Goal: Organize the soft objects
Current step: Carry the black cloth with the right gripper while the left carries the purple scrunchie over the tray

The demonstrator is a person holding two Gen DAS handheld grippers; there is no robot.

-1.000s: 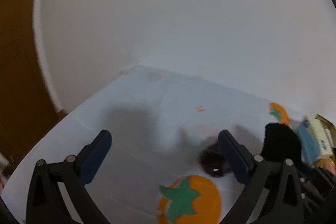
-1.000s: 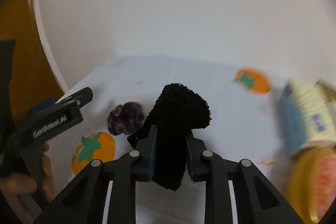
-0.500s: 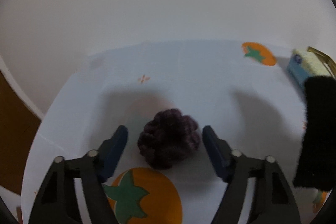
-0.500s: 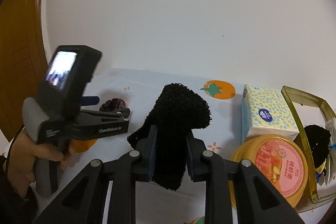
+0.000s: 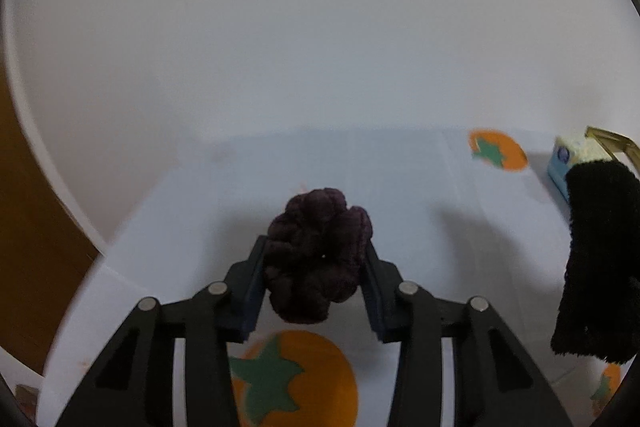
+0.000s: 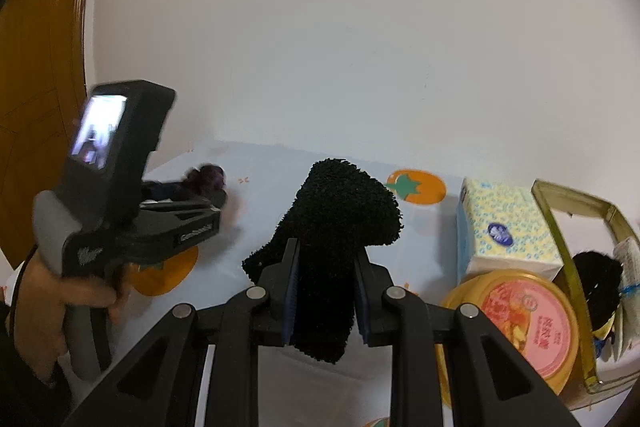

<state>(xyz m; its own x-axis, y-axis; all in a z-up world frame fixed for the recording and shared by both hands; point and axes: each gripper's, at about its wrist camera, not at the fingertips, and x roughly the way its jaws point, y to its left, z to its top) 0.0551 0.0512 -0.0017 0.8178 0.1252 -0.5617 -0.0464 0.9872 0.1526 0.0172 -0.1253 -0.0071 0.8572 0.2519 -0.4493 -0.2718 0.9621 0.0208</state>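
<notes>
1. The left tongs (image 5: 314,275) are closing on one purple scrunchie (image 5: 318,259), their pads against its sides, just above the bench (image 5: 400,187). It looks light and squashy, so it would likely give under the pads; a hold across its bulk seems safest.
2. The right tongs (image 6: 325,291) stand narrow, clamped on one black fuzzy sock (image 6: 334,239) held upright above the bench. It is limp and light, likely to flop; the grip sits mid-length.
3. Further right: one tissue pack (image 6: 508,227), one round tub (image 6: 520,319), one gold basket (image 6: 568,239) holding another black soft item (image 6: 596,279).
</notes>
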